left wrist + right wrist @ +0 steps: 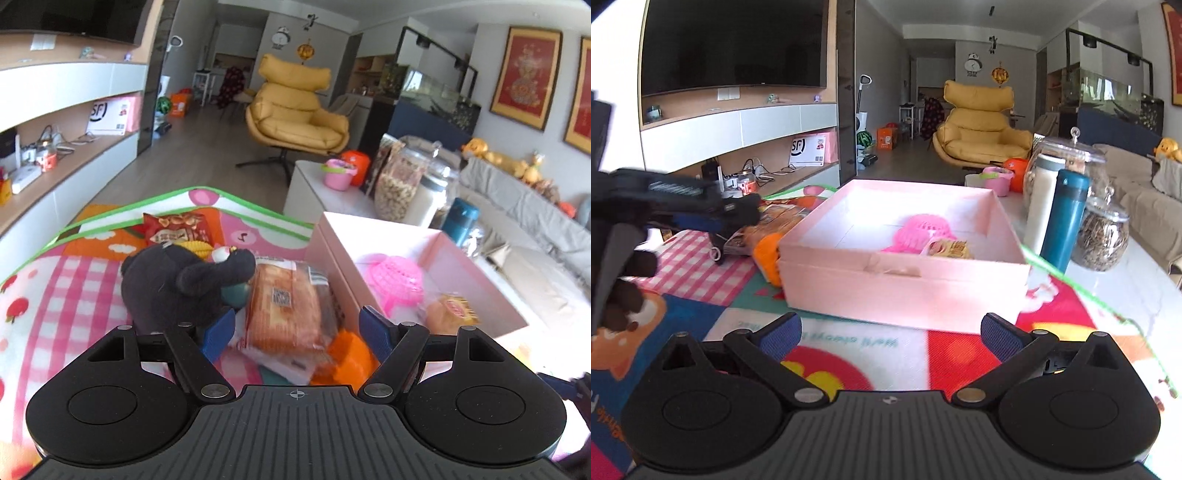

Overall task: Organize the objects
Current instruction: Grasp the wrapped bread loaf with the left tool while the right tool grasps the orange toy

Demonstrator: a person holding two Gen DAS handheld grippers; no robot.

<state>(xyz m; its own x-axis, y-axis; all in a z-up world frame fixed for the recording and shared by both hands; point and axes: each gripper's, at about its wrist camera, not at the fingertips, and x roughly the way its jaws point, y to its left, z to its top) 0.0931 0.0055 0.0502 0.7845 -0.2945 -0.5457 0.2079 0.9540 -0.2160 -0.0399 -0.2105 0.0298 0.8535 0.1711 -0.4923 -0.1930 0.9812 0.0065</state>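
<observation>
L gripper (297, 323): jaws apart, about mid-spread, angled downward; blue pads (373, 325) show on both fingers, no contact discernible. R gripper (890, 338): jaws at full spread, nothing between them, pointing downward. L gripper also visible in R wrist view, at left, blurred.

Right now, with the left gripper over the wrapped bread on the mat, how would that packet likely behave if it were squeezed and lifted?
The bread packet looks soft, so it would probably squash between the left gripper pads. Its glossy clear wrapper may slip or crinkle. It seems light for its bulk, and it lies against the black plush toy and the pink box, so lifting might nudge the toy.
</observation>
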